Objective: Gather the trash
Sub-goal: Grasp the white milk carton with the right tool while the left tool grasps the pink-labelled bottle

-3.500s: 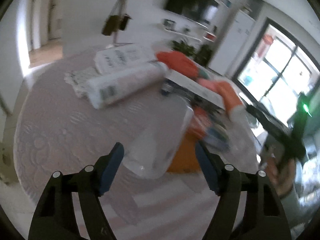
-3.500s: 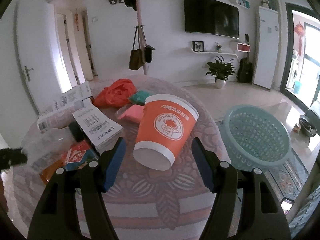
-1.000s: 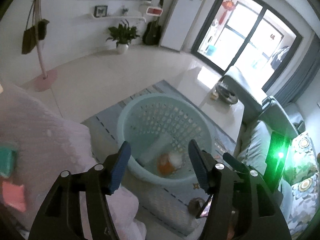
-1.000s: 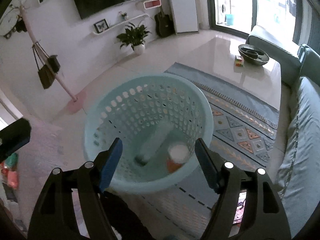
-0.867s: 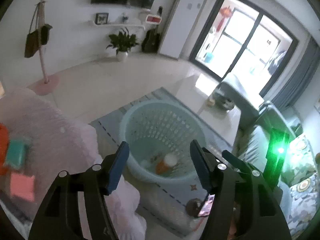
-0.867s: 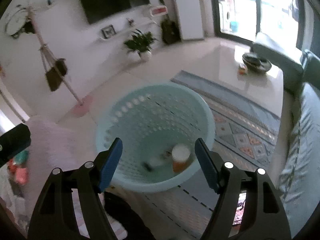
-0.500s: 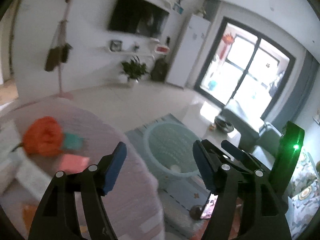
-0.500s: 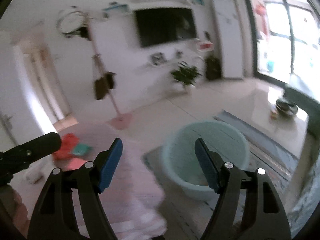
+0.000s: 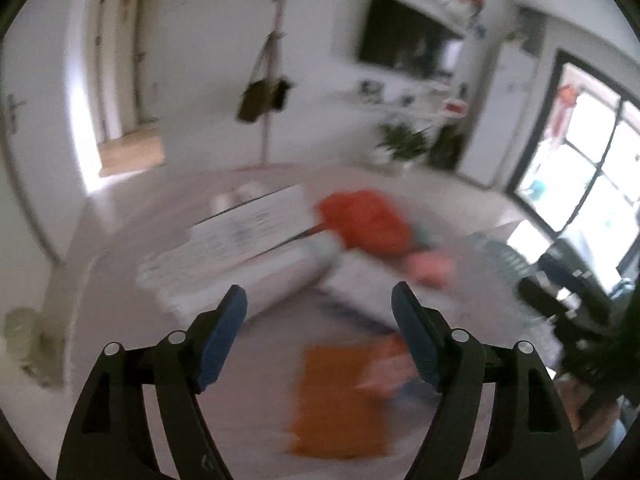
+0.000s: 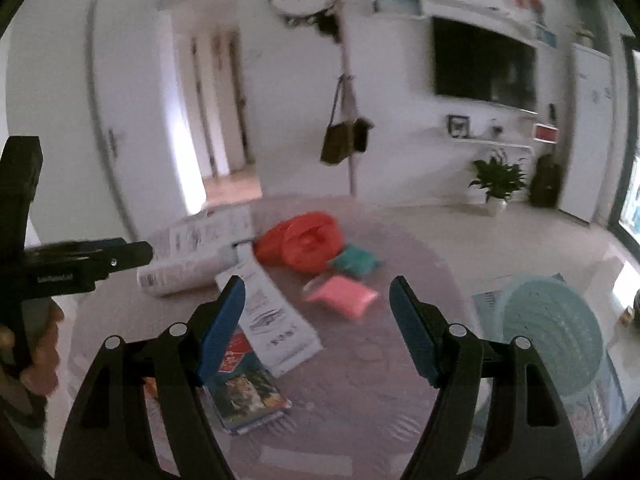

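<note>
Both grippers hang open and empty over the round table with a pink lace cloth [image 10: 360,384]. My left gripper [image 9: 320,332] is above a blurred orange packet [image 9: 340,396], and it also shows at the left of the right wrist view [image 10: 92,260]. My right gripper [image 10: 316,320] points at a pink packet [image 10: 344,296], a teal packet [image 10: 356,262] and a crumpled red bag [image 10: 304,246]. A white leaflet [image 10: 276,320] and a colourful booklet [image 10: 248,396] lie below it. The pale blue trash basket [image 10: 552,336] stands on the floor at the right.
White wrapped rolls [image 10: 188,252] lie at the table's far left. A coat stand with bags [image 10: 346,136], a wall TV [image 10: 484,68] and a potted plant [image 10: 496,184] stand behind. A patterned rug [image 10: 592,412] lies under the basket.
Both grippers have swung away from the basket, where the cup and clear piece were dropped, and back over the table. Both views are motion-blurred.
</note>
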`<state>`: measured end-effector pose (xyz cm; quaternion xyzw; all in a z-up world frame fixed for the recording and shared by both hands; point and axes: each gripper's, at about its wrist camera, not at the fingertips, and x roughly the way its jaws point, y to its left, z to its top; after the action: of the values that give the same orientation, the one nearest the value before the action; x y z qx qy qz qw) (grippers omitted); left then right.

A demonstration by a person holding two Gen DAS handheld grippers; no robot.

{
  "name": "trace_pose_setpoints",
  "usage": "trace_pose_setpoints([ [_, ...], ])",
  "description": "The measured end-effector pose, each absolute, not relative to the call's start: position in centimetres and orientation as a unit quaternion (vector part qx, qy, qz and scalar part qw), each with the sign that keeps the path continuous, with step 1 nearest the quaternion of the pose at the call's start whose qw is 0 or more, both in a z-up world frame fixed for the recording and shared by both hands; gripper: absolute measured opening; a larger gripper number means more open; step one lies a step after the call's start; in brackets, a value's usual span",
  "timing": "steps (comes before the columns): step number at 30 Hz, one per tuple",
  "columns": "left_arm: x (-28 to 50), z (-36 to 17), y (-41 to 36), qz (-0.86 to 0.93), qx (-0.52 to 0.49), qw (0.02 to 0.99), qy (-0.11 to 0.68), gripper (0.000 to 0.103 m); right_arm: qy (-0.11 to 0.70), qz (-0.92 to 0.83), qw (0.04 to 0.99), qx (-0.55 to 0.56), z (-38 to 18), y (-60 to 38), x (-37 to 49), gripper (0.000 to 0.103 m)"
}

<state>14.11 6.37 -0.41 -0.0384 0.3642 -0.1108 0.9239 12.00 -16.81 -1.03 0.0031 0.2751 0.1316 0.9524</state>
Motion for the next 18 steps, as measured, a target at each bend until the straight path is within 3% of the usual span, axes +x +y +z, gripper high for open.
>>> trace_pose_setpoints([
  [8,19.7,-5.3,13.0,-0.070,-0.065,0.910,0.403,0.073,0.373,0.197,0.906,-0.013,-6.0,-13.2,17.2,0.071],
  [14,20.9,-7.0,12.7,-0.085,-0.084,0.899,0.422,0.075,0.402,0.208,0.891,-0.037,-8.2,-12.2,18.1,0.071],
  [18,19.8,-7.1,12.0,-0.103,-0.076,0.890,0.437,0.065,0.410,0.217,0.886,-0.028,-8.6,-12.4,18.3,0.065],
])
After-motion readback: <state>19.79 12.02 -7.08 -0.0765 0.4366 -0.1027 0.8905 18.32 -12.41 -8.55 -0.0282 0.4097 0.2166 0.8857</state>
